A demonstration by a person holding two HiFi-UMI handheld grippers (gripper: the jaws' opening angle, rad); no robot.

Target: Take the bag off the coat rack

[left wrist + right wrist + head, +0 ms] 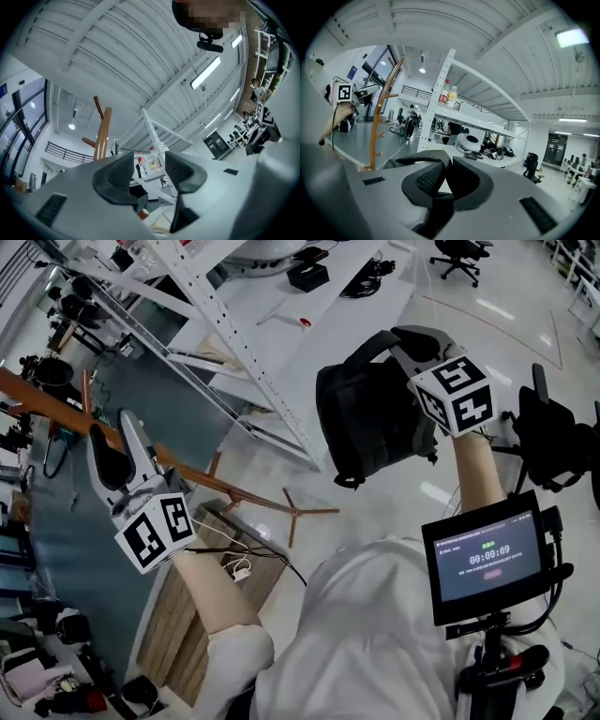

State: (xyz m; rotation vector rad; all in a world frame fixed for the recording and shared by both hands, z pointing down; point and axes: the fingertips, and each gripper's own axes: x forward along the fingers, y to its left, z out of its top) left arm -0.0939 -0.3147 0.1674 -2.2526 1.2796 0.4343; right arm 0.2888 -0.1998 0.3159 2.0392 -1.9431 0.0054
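- Bag [370, 418] looks soft, floppy and a bit heavy.
- Right gripper [445, 180] pinches its strap [423, 159], the best spot to hold.
- Left gripper [149, 171] is spread wide, holding nothing.

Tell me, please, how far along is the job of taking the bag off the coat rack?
Done: the black bag hangs apart from the wooden coat rack. In hand: the right gripper is shut on the bag's strap and carries it; the left gripper is open and empty. Left: probably only setting the bag down somewhere.
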